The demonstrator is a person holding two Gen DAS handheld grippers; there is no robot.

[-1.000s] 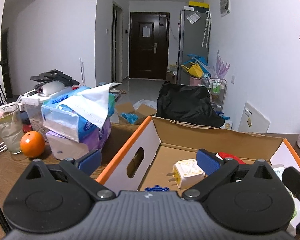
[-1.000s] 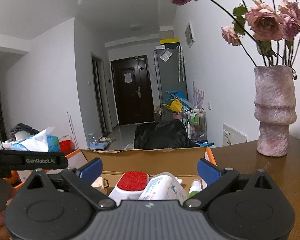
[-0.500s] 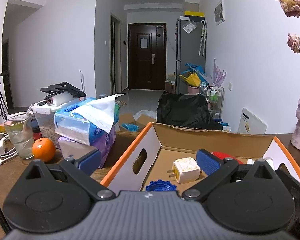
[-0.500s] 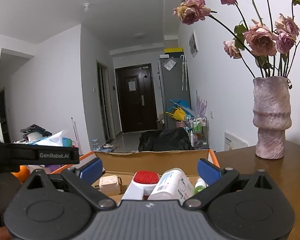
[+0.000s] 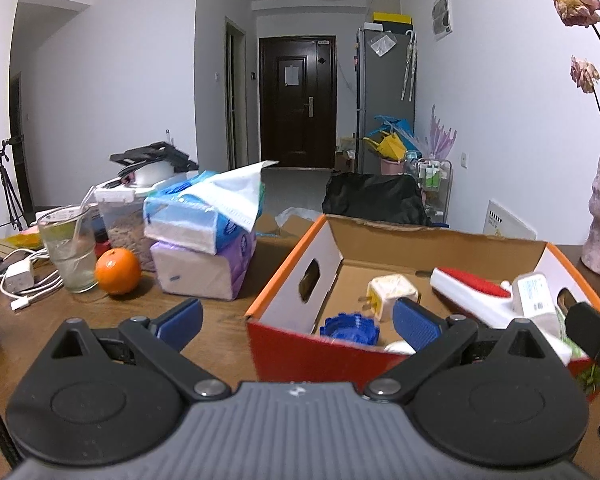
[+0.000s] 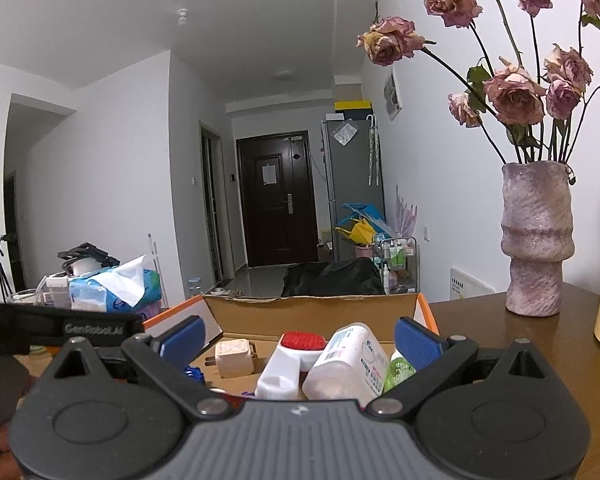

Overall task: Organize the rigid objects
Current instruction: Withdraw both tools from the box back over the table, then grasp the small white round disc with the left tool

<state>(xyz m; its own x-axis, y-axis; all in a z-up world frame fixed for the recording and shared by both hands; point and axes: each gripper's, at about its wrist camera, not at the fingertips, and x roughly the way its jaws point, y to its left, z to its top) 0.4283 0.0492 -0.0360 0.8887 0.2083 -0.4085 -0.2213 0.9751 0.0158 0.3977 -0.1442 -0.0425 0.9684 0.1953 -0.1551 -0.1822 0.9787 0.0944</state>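
From the left, we see clutter on the table (image 5: 228, 336) that is not in the box: a glass (image 5: 69, 252), an orange (image 5: 118, 271) just beside it, and two stacked tissue packs (image 5: 204, 248). Our left gripper (image 5: 296, 318) hangs over bare table with its fingers wide and nothing between them. The near left corner of the cardboard box (image 5: 296, 280) sits between the pads, so the box lies ahead and to the right of this gripper.

Inside the box, going left to right, lie a blue cap (image 5: 350, 328) against the near wall, a cream plug adapter (image 5: 392, 292) behind it, then a white brush with a red pad (image 5: 472, 294) whose long axis runs from the far left toward the near right, and a white bottle (image 5: 534, 294) at the right end.

Our right gripper (image 6: 298, 340) faces straight into the box (image 6: 312, 308), fingers equally wide and empty. Between its pads we see the adapter (image 6: 234, 358) to the left, the brush (image 6: 288, 364) in the middle with its length pointing away from us, and the bottle (image 6: 350, 364) lying on its side, also lengthwise along our line of sight, with a small green-capped item (image 6: 398, 370) tucked just to its right. A vase (image 6: 536, 240) of dried roses stands well apart on the right.

We judge the right gripper the nearer one to the boxed things. The bottle and brush both run along its fingers, so the pads could close across their narrow width without turning the wrist.
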